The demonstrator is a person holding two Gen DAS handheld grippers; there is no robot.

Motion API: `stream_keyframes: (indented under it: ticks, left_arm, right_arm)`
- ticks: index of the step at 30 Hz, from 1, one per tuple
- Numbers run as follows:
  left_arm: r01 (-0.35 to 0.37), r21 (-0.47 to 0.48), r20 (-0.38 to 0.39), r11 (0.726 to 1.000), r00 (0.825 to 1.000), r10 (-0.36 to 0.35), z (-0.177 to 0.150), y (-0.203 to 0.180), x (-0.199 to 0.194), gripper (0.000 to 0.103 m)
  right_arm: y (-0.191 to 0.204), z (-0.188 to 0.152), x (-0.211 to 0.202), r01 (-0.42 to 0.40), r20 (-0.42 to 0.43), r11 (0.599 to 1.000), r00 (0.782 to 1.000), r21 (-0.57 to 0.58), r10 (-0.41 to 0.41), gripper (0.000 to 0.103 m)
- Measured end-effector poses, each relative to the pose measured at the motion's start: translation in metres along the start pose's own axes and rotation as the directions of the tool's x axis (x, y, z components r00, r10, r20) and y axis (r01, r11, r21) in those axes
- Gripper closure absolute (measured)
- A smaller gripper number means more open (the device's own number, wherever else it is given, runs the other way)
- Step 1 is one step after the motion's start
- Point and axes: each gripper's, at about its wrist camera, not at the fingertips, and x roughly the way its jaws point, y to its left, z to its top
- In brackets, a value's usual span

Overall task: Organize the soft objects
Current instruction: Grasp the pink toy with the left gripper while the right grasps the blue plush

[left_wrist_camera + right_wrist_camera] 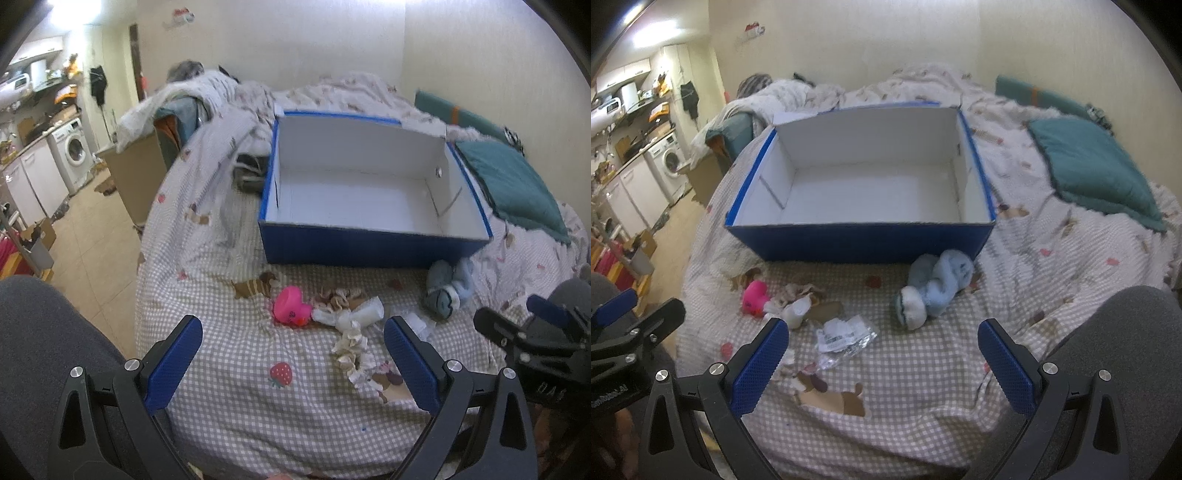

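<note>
Two grippers, left [293, 347] and right [882, 350], hang with jaws wide apart, holding nothing, over the checked bedspread [923, 369]. A fluffy blue toy [936, 286] and glossy pink toy [290, 306] lie before the white-lined blue cardboard box [857, 243].

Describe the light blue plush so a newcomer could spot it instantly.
Start at the blue box standing open on the checked bedspread. Just in front of its near wall, toward the right corner, lies the light blue plush, a fluffy bundle with a white, teal-trimmed end. It is the only blue soft item; the pink toy and crinkled plastic wrapper lie further left.
</note>
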Motion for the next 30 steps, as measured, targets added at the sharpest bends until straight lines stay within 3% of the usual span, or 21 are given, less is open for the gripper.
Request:
stream_keyframes:
  ticks: [10,13,18,24,30]
  left_arm:
    - [-0.011,-0.019,-0.165,1.000,0.986,0.008,0.043,0.020,0.034,0.005]
    - [0.017,-0.056,-0.266,0.998,0.963,-0.031,0.052,0.031,0.060,0.005]
    - [0.015,-0.122,-0.410,0.992,0.910,-0.064,0.055,0.044,0.108,0.005]
    - [0.027,-0.168,-0.501,0.985,0.858,-0.109,0.048,0.041,0.155,0.024]
    - [0.032,-0.152,-0.510,0.988,0.853,-0.106,0.042,0.029,0.177,0.028]
  right_arm:
    - [0.000,0.041,0.009,-0.034,-0.081,0.998,0.996,-0.053,0.030,0.000]
    - [-0.003,0.050,0.017,-0.047,-0.112,0.998,0.993,-0.044,0.042,0.000]
    - [-0.008,0.060,0.038,-0.050,-0.167,0.998,0.985,-0.042,0.043,0.000]
    - [-0.017,0.063,0.066,-0.041,-0.220,0.999,0.975,-0.030,0.034,0.000]
    - [-0.032,0.062,0.092,-0.024,-0.278,1.000,0.960,0.014,0.027,0.000]
